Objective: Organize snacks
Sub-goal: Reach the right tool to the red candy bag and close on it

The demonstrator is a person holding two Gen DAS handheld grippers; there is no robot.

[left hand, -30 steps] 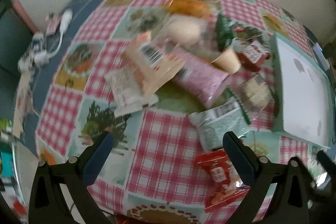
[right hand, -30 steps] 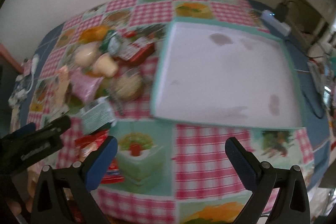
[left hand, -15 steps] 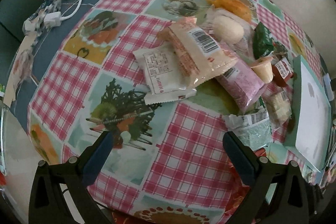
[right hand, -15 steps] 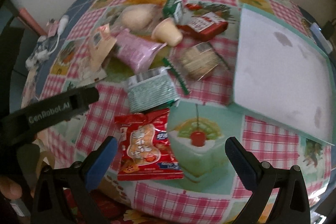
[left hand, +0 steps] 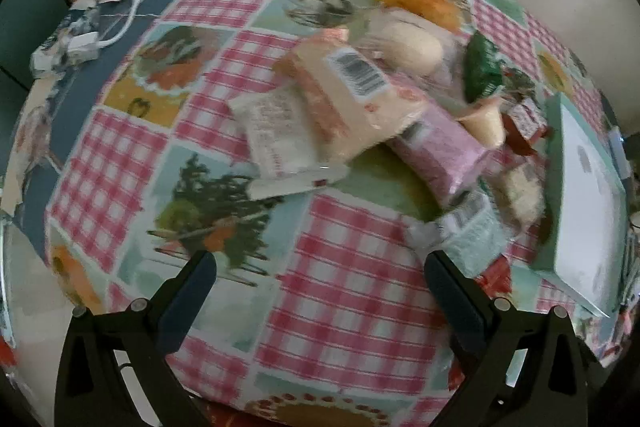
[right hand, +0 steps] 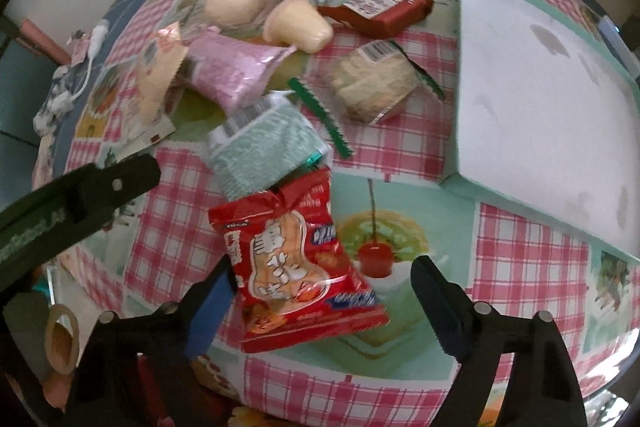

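My right gripper [right hand: 320, 303] has been closing around the red snack bag [right hand: 296, 267], not yet pinching. My left gripper [left hand: 320, 291] gapes empty. Tray [right hand: 532, 99] at two o'clock is bare; sorting has hardly begun.

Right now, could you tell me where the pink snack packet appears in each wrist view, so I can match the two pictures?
Left wrist view: the pink snack packet lies right of centre, partly under the beige barcode packet.
Right wrist view: the pink snack packet lies upper left of centre, above the pale green packet.
Shared landmark: the cream jelly cup sits just beside it in both.
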